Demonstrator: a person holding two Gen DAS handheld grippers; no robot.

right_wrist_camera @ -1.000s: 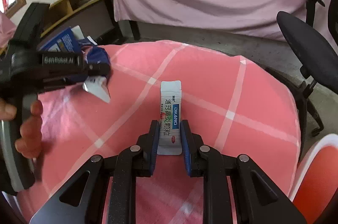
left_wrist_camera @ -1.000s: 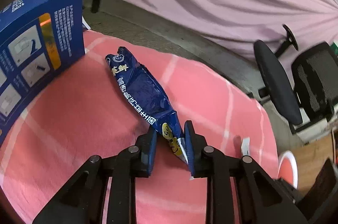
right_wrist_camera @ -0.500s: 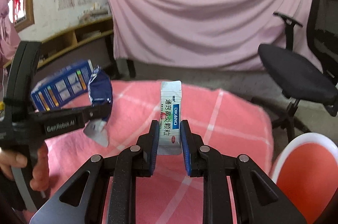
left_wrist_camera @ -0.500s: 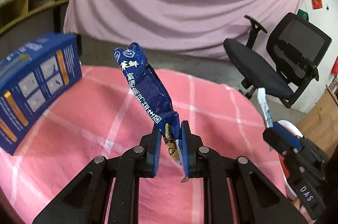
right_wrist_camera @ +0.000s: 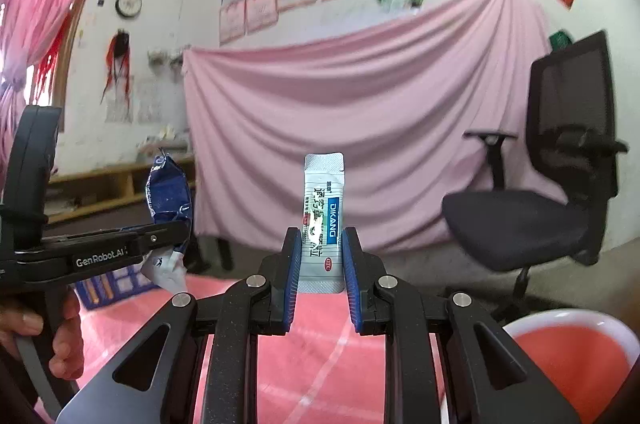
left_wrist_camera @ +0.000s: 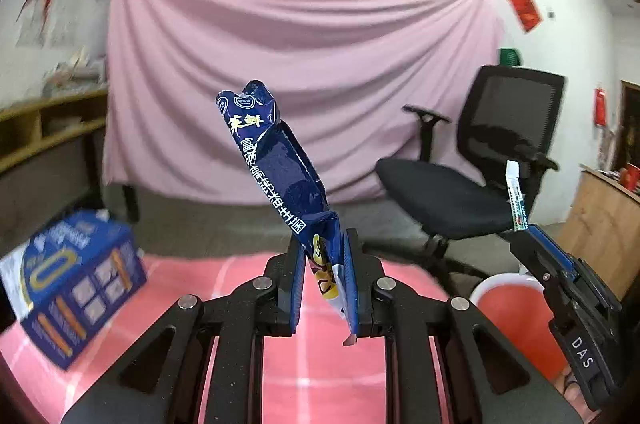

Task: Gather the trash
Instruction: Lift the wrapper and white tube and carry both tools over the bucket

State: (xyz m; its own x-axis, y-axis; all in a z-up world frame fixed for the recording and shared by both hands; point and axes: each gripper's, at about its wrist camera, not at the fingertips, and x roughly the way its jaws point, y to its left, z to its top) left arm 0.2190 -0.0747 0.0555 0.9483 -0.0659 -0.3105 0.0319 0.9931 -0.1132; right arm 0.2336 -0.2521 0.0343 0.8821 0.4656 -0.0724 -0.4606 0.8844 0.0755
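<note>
Trash is in both our grippers: the left gripper [left_wrist_camera: 323, 284] has its fingers clamped on the lower end of a crumpled blue snack wrapper [left_wrist_camera: 280, 168], which stands up and leans left, clear of the worktop [left_wrist_camera: 320, 376] with its pink checked cloth. Our right gripper [right_wrist_camera: 320, 264] pinches a small grey sachet [right_wrist_camera: 324, 224] upright between its fingers, also lifted off the cloth. From the right wrist view we see the left gripper [right_wrist_camera: 172, 240] at our left with the wrapper [right_wrist_camera: 168, 192] in it; from the left wrist view the right gripper [left_wrist_camera: 532, 236] shows at the right edge with the sachet [left_wrist_camera: 515, 200] poking up.

We judge the picking-up done for these two pieces. What is left is the drop: a red bin with a white rim [right_wrist_camera: 568, 356] sits just beyond the right edge of the worktop, below the right gripper, and neither piece is in it yet. A blue carton [left_wrist_camera: 76, 284] lies at the left edge of the worktop; whether it counts as trash we cannot tell.
</note>
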